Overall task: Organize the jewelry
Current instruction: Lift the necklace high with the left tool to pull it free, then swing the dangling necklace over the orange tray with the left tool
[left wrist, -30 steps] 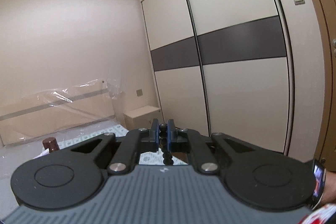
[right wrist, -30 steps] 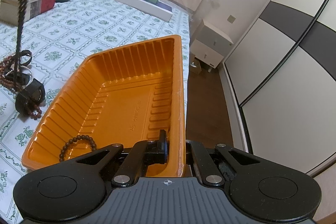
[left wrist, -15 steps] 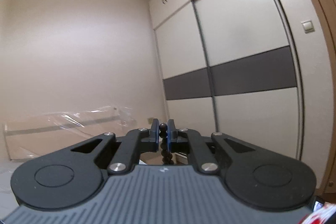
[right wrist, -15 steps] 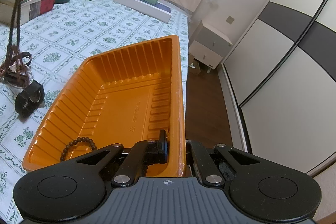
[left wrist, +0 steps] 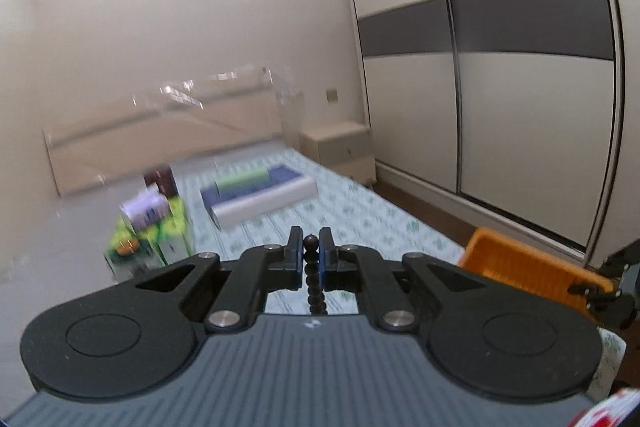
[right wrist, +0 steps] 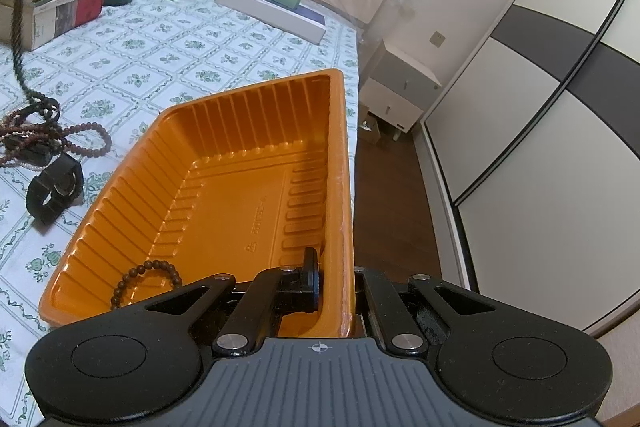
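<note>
High above the bed (right wrist: pixel 240 39), left tool (left wrist: pixel 311 259) clamped on the necklace (left wrist: pixel 314 283) should lift slowly toward the tray (right wrist: pixel 224 211), whose rim the right tool (right wrist: pixel 334 291) pinches.

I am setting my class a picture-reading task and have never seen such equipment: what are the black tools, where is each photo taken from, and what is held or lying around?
Each photo comes from a camera on a hand-held two-finger gripper, looking along its fingers. The left gripper pinches a dark bead strand, which hangs toward a jewelry pile. The right gripper clamps the wall of an orange tray holding one bead bracelet. Beside the tray on the patterned bedspread lies a black watch; boxes sit farther back.
</note>
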A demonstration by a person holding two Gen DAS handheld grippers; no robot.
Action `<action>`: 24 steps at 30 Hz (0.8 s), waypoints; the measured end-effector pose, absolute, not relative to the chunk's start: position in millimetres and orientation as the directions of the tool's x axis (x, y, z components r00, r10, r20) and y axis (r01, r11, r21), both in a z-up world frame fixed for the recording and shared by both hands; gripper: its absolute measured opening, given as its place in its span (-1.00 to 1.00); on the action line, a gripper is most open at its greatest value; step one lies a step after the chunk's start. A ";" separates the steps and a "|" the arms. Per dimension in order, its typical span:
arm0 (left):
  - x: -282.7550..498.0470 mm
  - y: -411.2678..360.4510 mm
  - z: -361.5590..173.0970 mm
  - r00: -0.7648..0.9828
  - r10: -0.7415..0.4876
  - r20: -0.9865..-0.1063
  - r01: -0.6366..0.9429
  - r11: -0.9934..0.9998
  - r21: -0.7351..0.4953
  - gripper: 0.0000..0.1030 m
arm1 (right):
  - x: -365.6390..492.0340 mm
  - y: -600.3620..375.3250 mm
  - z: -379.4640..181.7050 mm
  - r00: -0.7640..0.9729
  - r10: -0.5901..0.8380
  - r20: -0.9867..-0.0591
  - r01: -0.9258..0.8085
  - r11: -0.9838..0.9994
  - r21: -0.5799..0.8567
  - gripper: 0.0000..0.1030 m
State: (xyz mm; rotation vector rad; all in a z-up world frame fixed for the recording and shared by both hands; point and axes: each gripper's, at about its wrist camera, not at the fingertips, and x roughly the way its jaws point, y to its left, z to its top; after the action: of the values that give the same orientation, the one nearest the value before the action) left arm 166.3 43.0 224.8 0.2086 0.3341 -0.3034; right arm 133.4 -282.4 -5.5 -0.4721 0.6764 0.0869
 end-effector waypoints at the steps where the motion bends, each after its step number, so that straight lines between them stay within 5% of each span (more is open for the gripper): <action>1: 170.7 41.4 216.9 0.893 -0.262 -0.367 0.332 0.933 0.142 -0.87 | 133.6 -282.8 -5.2 0.781 -0.073 -0.620 -0.227 0.892 -0.391 -0.94; 9: 196.2 17.1 217.6 0.887 -0.310 -0.342 0.372 0.919 0.131 -0.87 | 134.4 -283.6 -5.7 0.785 -0.074 -0.616 -0.220 0.895 -0.388 -0.94; 14: 196.2 0.6 276.1 0.915 -0.350 -0.198 0.381 0.913 0.147 -0.87 | 135.6 -285.0 -5.7 0.784 -0.074 -0.616 -0.218 0.896 -0.386 -0.94; 21: 114.4 41.9 356.8 0.958 -0.256 0.132 0.237 0.960 0.147 -0.87 | 135.8 -286.2 -6.3 0.787 -0.071 -0.612 -0.216 0.899 -0.382 -0.94; 24: 115.5 61.1 349.4 0.973 -0.213 0.086 0.202 0.972 0.124 -0.87 | 135.3 -284.1 -5.9 0.790 -0.071 -0.609 -0.215 0.898 -0.383 -0.94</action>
State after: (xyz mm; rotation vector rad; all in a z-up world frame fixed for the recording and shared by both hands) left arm 115.5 61.1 349.4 0.1150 -0.0988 -0.2099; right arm 135.3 -284.1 -5.9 -0.4563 0.6607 0.0806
